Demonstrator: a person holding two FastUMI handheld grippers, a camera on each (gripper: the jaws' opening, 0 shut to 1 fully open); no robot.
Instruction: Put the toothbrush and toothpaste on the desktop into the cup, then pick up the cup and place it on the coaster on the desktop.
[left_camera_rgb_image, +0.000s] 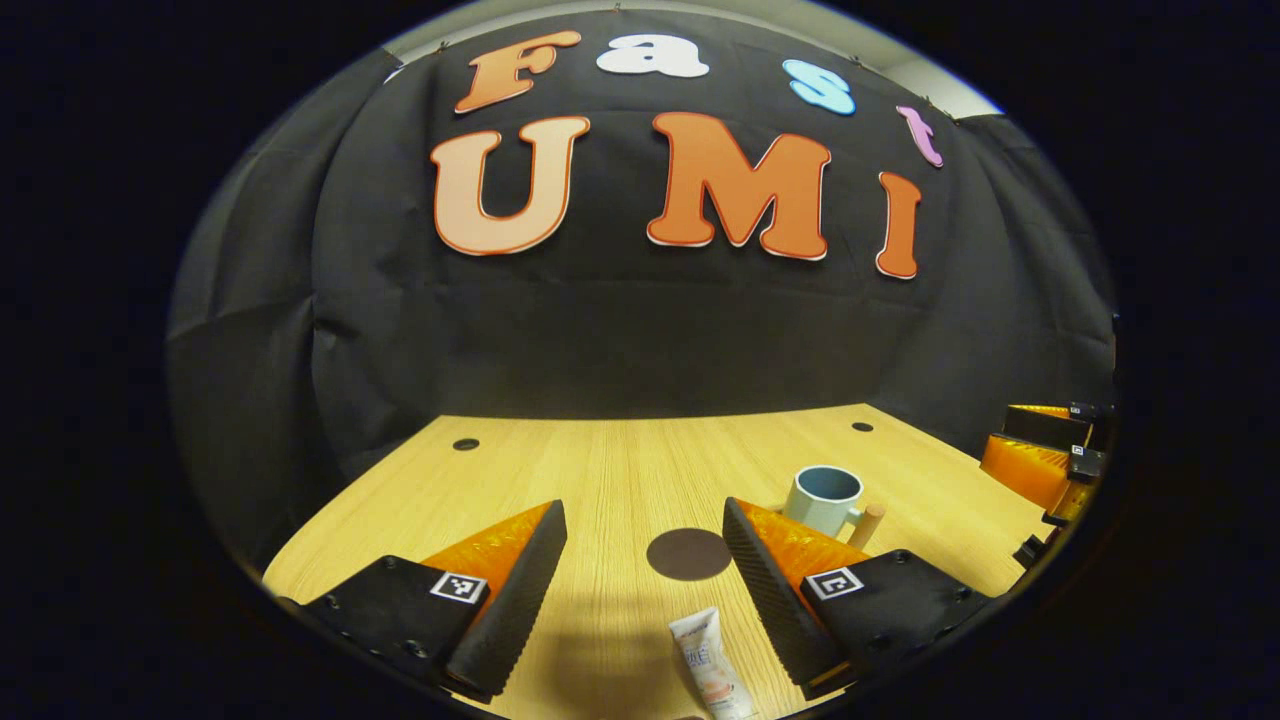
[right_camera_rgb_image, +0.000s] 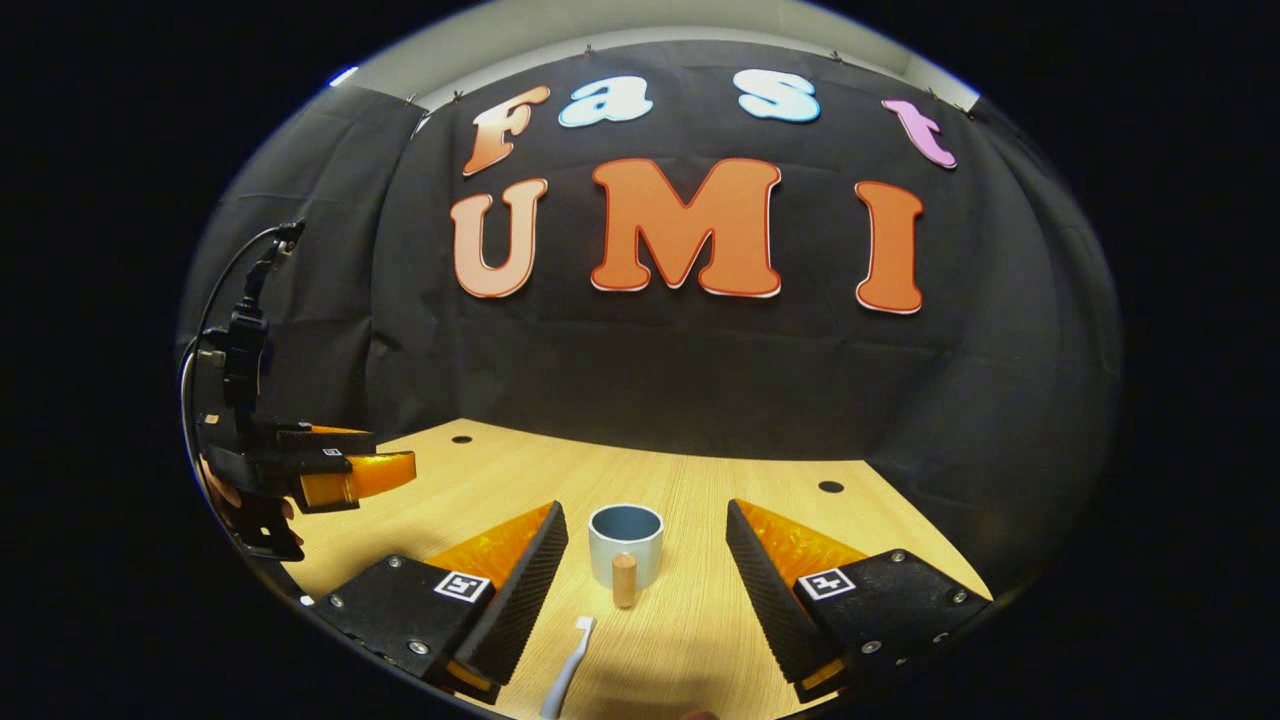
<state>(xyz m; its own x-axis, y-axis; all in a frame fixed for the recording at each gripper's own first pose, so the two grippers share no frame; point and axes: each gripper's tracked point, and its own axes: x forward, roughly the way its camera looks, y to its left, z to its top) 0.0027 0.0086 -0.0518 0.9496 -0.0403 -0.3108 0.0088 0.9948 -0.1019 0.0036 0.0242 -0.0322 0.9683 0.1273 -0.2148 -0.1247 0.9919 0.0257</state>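
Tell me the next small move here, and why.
Probably lower the left tool onto the toothpaste and close on it. Both tools are open and empty, the toothpaste lies on the desktop just ahead between the left tool's fingers, and the cup stands upright and empty. The toothbrush waits similarly before the right tool.

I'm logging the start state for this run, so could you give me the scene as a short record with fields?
surface: wooden desktop
cup: pale cup, upright, empty, handle toward the right gripper's camera
toothbrush: on the desktop, near the right gripper, untouched
toothpaste: tube lying flat between the left gripper's fingers, untouched
coaster: dark disc, bare, beside the cup
grippers: both open, holding nothing
progress: nothing in the cup yet
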